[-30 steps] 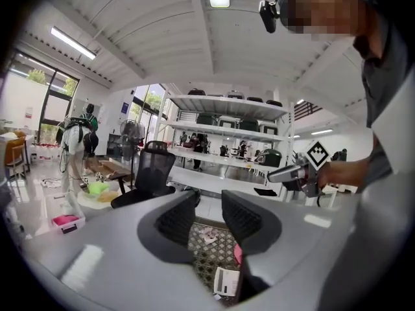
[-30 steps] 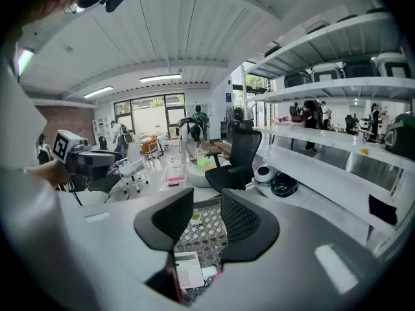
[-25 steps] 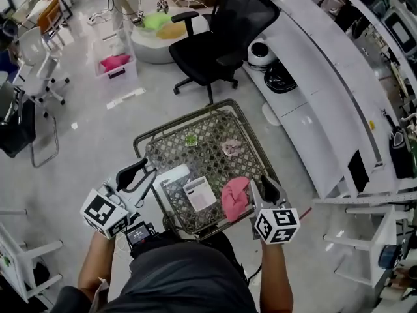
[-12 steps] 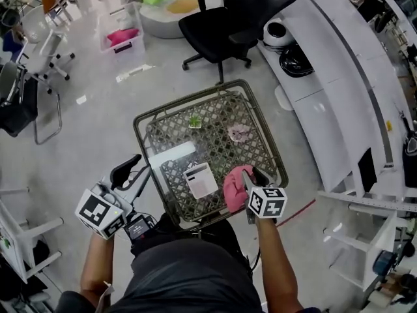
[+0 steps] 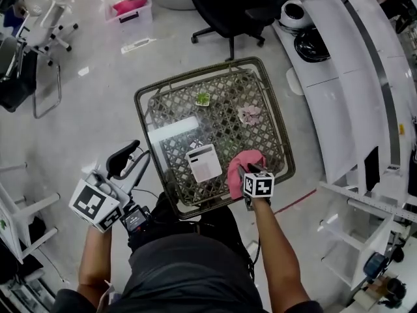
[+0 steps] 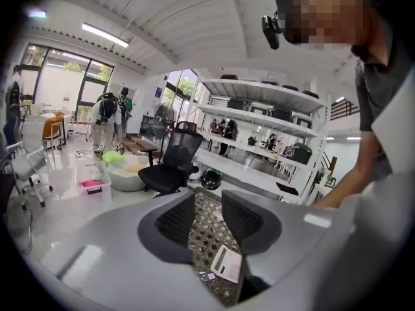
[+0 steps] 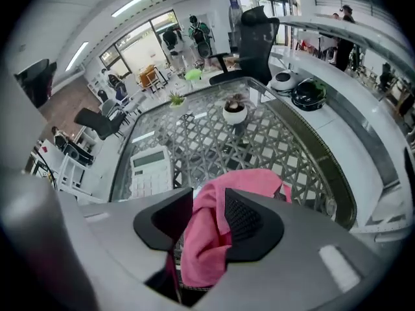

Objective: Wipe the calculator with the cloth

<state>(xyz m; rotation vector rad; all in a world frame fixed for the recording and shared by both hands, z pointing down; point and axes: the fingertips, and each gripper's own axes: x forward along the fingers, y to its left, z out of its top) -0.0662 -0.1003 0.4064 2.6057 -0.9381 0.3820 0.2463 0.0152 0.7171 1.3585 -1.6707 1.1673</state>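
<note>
A white calculator (image 5: 204, 163) lies flat on the glass-topped lattice table (image 5: 215, 68), near its front edge. Just to its right a pink cloth (image 5: 238, 168) lies crumpled. My right gripper (image 5: 247, 171) points steeply down onto the cloth. In the right gripper view the cloth (image 7: 211, 229) bunches up between the parted jaws of the right gripper (image 7: 207, 203), and the calculator (image 7: 150, 171) lies to their left. My left gripper (image 5: 133, 158) hovers off the table's front left corner, open and empty. In the left gripper view the left gripper (image 6: 207, 206) frames the tabletop and the calculator (image 6: 227, 264).
A small green plant (image 5: 203, 99) and a little pot (image 5: 249, 115) stand toward the table's far side. A black office chair (image 5: 241, 5) is behind the table, and a curved white counter (image 5: 352, 77) runs along the right. A pink-filled bin (image 5: 130, 8) sits on the floor at the back left.
My right gripper has dropped from above the table's front edge down onto the pink cloth, tipping steeply downward. The left gripper sank a little. The calculator has not moved.
</note>
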